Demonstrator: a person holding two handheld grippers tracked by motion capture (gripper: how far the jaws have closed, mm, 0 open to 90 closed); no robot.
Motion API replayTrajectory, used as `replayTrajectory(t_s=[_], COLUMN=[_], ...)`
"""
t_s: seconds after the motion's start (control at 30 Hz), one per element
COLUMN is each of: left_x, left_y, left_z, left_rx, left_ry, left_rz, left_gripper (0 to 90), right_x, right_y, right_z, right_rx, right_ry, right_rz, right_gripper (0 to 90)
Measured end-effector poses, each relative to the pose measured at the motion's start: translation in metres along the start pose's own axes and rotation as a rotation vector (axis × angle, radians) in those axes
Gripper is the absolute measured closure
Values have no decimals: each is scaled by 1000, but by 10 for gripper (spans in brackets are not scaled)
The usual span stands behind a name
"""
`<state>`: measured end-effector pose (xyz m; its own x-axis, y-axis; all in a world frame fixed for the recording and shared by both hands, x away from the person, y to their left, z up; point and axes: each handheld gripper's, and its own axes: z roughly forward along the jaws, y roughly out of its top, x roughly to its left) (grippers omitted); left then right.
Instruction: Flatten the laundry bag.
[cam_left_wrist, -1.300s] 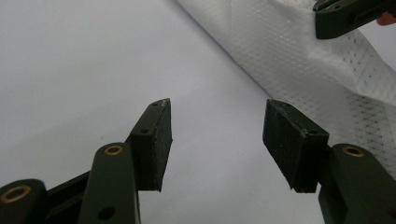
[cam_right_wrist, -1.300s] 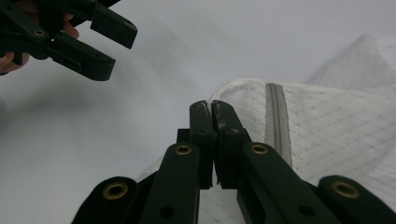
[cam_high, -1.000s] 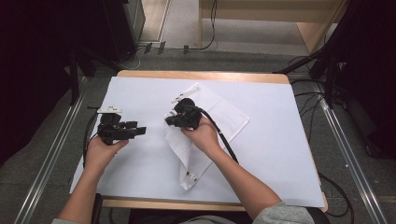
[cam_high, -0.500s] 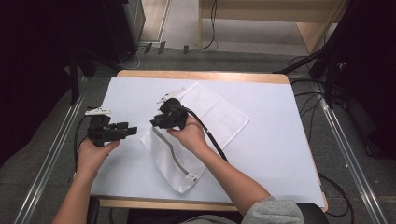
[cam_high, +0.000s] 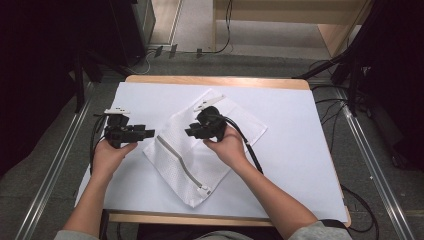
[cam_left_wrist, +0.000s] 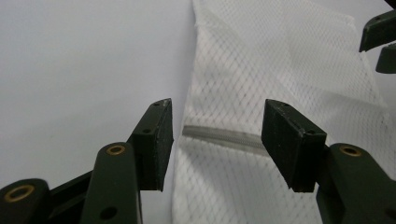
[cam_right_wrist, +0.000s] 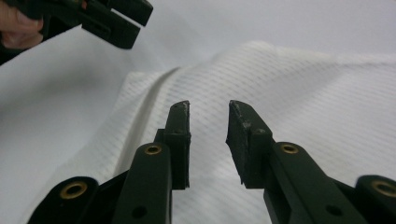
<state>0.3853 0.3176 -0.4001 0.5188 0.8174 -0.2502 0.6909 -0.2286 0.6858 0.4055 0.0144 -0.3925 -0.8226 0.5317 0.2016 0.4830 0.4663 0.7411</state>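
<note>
Both tongs, left (cam_high: 148, 133) wide and right (cam_high: 191, 133) narrower, shifted right over mesh bag (cam_high: 200, 150), its right part hidden.

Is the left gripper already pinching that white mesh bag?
No, the left gripper has its jaws spread wide apart, with the mesh bag lying untouched on the table beyond them.

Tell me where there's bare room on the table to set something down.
The widest free patch is the white table cover to the right of the white mesh zippered laundry bag, out to the table's right edge. Another bare strip runs along the far edge behind the bag. It is crowded at centre-left: the left tongs hover at the bag's left edge and the right tongs over its middle.
</note>
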Motion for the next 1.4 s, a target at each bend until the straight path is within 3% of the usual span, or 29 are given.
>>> replayTrajectory(t_s=[0.13, 0.43, 0.73, 0.83, 1.03, 1.17, 1.3, 1.4], left_x=[-4, -3, -6, -5, -3, 0, 6, 10], left_y=[14, 36, 46, 46, 45, 40, 34, 32], left_z=[14, 40, 67, 74, 89, 98, 103, 103], left_rx=[14, 34, 65, 76, 94, 125, 152, 131], left_ry=[1, -17, -38, -36, -34, -16, -6, -13], left_rz=[33, 44, 74, 78, 72, 106, 87, 67], left_gripper=[437, 432, 431, 435, 438, 452, 486, 526], right_x=[-10, -38, -57, -63, -66, -66, -62, -63], right_y=[-18, -58, -96, -104, -113, -120, -123, -125], right_z=[-18, -55, -80, -83, -81, -77, -76, -73], right_rx=[-2, -13, -18, -16, -18, 1, 12, 23], right_ry=[-33, -113, -200, -214, -236, -236, -243, -241], right_rz=[16, 91, 143, 181, 201, 218, 202, 214], right_gripper=[711, 706, 698, 692, 670, 666, 667, 667])
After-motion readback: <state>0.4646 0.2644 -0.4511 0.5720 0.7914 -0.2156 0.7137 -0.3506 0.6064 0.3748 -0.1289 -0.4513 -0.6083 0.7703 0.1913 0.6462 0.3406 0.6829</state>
